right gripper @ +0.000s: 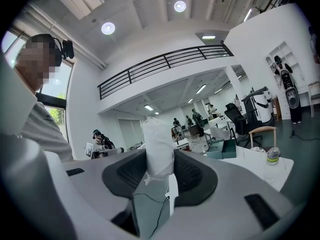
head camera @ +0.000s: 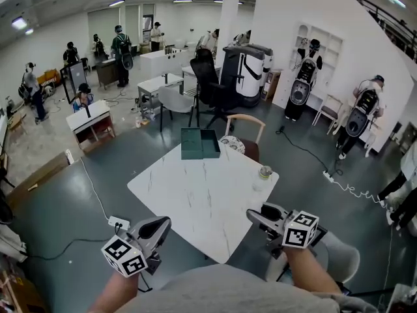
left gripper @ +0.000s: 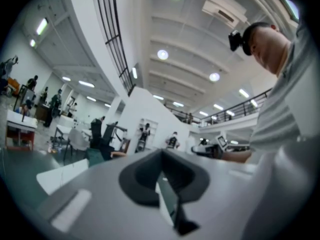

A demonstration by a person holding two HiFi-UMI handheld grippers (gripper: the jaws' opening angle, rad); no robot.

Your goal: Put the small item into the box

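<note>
A dark green box lies open at the far edge of the white marble table. In the right gripper view the box is far ahead. My right gripper hovers off the table's near right corner. Its dark pads press both sides of an upright white wrapped roll, seen close up between the right gripper's jaws. My left gripper hangs off the near left corner. In its own view the left gripper has its pads meeting, with nothing between them.
A clear bottle with a cap stands at the table's right edge. A wooden chair sits behind the table and a grey chair at my right. A power strip and cables lie on the floor. Several people stand far back.
</note>
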